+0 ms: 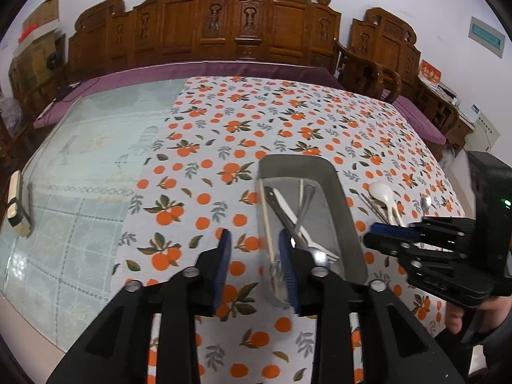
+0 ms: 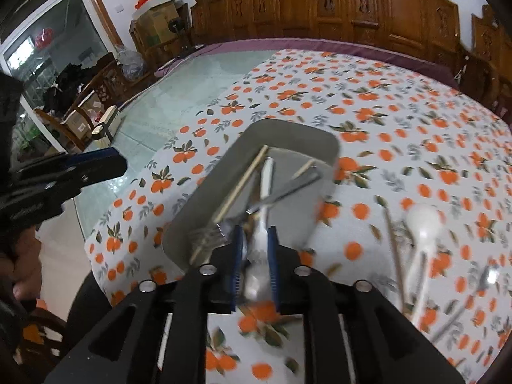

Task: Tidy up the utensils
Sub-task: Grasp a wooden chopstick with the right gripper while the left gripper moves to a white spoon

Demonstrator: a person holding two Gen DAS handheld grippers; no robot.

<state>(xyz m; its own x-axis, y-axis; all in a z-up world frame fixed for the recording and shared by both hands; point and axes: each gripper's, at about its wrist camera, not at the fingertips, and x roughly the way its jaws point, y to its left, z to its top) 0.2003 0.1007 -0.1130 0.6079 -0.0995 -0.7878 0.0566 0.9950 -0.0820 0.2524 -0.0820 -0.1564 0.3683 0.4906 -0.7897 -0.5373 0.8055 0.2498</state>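
Note:
A grey tray (image 1: 347, 201) (image 2: 288, 132) stands on the orange-print cloth and holds chopsticks, a white plastic fork (image 1: 307, 236), a dark-handled metal piece and a metal spoon (image 1: 320, 257). My left gripper (image 1: 254, 249) hovers open over the tray's near left edge, nothing between its pads. My right gripper (image 2: 254, 256) (image 1: 372, 240) is slightly open above the tray's near end; the spoon (image 2: 256, 280) and white fork handle show in its gap, lying in the tray. A white spoon (image 1: 380, 192) (image 2: 422, 220), chopsticks (image 2: 393, 246) and another metal spoon (image 1: 425, 203) lie right of the tray.
A small cream and black box (image 1: 17, 204) (image 2: 105, 124) sits on the bare glass tabletop (image 1: 96, 147) at the left edge. Carved wooden benches (image 1: 236, 25) line the far side. A person's hand (image 1: 454, 316) holds the right gripper.

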